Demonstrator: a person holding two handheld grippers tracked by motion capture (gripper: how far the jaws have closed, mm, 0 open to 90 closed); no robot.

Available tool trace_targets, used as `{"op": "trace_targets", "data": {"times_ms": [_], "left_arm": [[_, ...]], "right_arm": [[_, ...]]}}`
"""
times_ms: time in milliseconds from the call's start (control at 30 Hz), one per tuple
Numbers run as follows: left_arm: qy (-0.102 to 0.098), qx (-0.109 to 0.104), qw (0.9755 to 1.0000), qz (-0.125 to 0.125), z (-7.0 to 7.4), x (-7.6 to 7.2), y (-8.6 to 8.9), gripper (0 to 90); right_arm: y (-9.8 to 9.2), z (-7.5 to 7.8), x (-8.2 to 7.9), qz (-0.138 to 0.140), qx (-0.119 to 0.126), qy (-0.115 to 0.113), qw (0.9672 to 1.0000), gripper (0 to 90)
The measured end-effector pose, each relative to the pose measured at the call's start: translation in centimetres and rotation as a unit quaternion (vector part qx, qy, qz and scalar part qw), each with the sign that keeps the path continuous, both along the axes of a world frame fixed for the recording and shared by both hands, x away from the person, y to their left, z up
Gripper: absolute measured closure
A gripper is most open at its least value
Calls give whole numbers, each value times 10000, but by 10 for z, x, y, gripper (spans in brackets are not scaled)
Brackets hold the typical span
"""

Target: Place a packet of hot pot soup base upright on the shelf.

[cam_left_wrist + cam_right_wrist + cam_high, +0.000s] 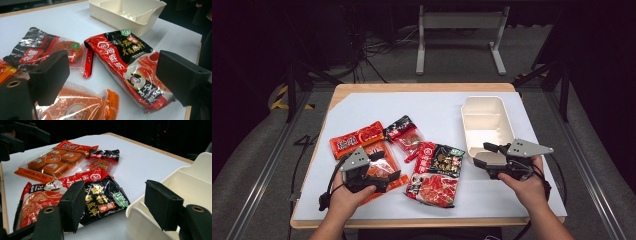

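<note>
On the white table [362, 105], both grippers' fingers spread among sauce packets [436, 175] beside a bin [484, 122].

Wooden table [422, 87] under a white sheet [362, 107]; on it 1 cream bin [486, 125], 3 sauce packets [435, 174].

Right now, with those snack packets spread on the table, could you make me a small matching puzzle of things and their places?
Things:
1. cream bin
2. red and black hotpot packet
3. orange packet
4. left gripper

Places:
A. under the left gripper
B. table's far right
C. between both hands
D. open, above the orange packet

Pairs: 1-B, 2-C, 3-A, 4-D
</note>
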State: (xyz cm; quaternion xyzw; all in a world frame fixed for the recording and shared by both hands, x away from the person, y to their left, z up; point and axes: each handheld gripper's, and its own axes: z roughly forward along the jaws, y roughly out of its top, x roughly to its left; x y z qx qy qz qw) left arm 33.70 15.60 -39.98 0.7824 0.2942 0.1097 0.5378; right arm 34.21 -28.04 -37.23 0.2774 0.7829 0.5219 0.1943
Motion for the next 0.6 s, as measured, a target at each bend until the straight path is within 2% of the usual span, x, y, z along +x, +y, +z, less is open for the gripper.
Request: {"op": "trace_targets", "data": {"times_ms": [67,100,200,400,433,467,500,600], "left_arm": [[4,-13,10000,-8,2,2,-2,110],[77,0,10000,-18,4,2,-4,110],[44,25,10000,-28,8,6,-8,108],[137,-33,9998,-154,13,13,-17,117],[177,6,9997,-157,13,15,-18,125],[253,149,9995,-111,14,20,-20,134],[419,167,9990,-50,14,22,-21,144],[495,195,9986,-20,13,27,-22,160]], "right_arm": [[0,0,-1,14,-9,-12,10000,342],[0,1,-1,9,-7,-25,10000,342],[-2,2,-2,-29,-19,-29,10000,341],[-3,4,-2,-63,-19,-26,10000,340],[-3,4,-2,-76,-37,-24,10000,335],[-3,4,-2,-77,-38,-18,10000,334],[-3,4,-2,-70,-32,-2,10000,337],[-3,4,-1,-77,-71,44,9999,351]]}}
